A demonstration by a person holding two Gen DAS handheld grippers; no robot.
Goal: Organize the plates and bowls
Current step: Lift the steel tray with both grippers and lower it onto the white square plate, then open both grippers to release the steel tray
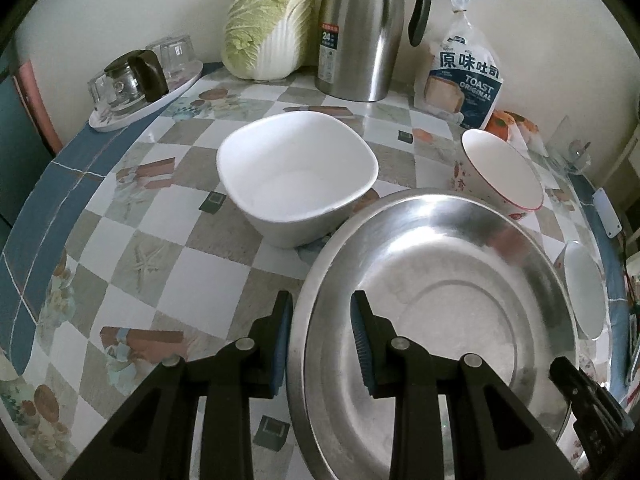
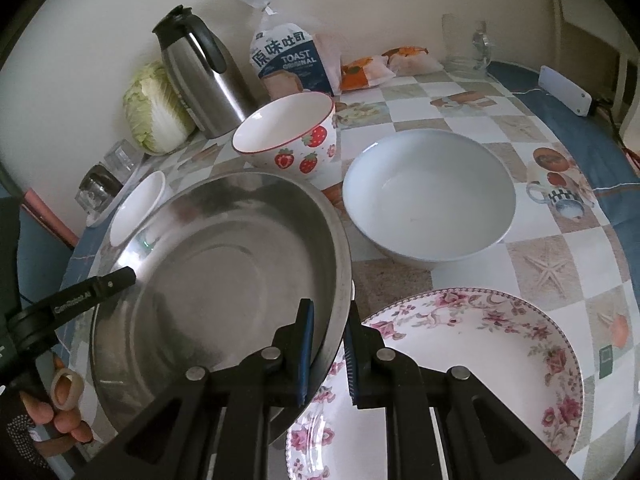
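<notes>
Both sides of the steel basin (image 2: 224, 280) pinched, right hand-held gripper (image 2: 328, 354) clamped narrow on its rim, left hand-held gripper (image 1: 322, 344) straddling the opposite rim, probably for a level two-handed lift beside the floral plate (image 2: 472, 364).

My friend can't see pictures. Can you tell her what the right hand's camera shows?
The right gripper pinches the rim of a big steel basin, with the floral plate beside it. Behind stand a strawberry bowl, a round white bowl and a toast bag.

cream wall (image 1: 120, 8), checkered tabletop (image 1: 132, 240)
</notes>
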